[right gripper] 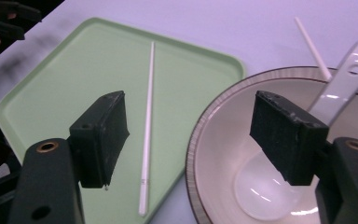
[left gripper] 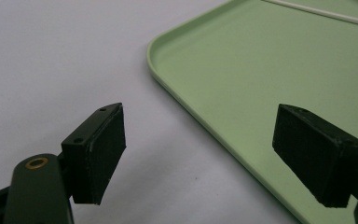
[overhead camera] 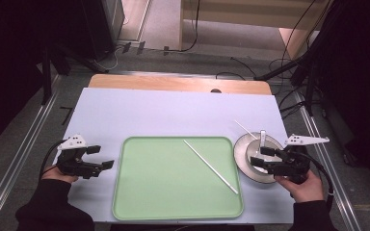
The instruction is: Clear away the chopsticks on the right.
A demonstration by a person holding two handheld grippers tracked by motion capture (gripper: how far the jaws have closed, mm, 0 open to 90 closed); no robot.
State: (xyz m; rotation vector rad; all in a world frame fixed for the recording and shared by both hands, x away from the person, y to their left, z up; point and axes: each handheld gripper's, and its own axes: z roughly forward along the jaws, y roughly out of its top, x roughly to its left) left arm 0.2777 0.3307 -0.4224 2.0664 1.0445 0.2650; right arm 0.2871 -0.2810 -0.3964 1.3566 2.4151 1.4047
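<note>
High view: the counter (overhead camera: 139, 113) carries a pale lavender-white cover sheet, with a strip of bare light wood showing along its far edge. A rectangular pale green plastic tray (overhead camera: 139, 192) lies at the near centre, and a thin white chopstick (overhead camera: 211, 166) rests diagonally inside its right half. Just beside the tray's right edge stands a round shallow white bowl with a dark rim (overhead camera: 241, 161); a translucent white spoon (overhead camera: 262, 139) lies in it, and a second thin white chopstick (overhead camera: 245, 129) rests against the far rim, its tip out over the sheet. The left hand-held gripper (overhead camera: 103, 156) sits left of the tray, jaws apart and empty. The right hand-held gripper (overhead camera: 257, 156) hovers over the bowl, jaws likewise released. Grey flooring, metal rails, cables and dark stands surround the counter.

Left gripper view: both jaws stand wide, nothing between them; one is over the sheet, the other over the tray's rounded corner.

Right gripper view: the jaws are spread, one over the tray beside the chopstick, the other above the bowl. The spoon appears to be untouched, though the right jaw partly hides it.
</note>
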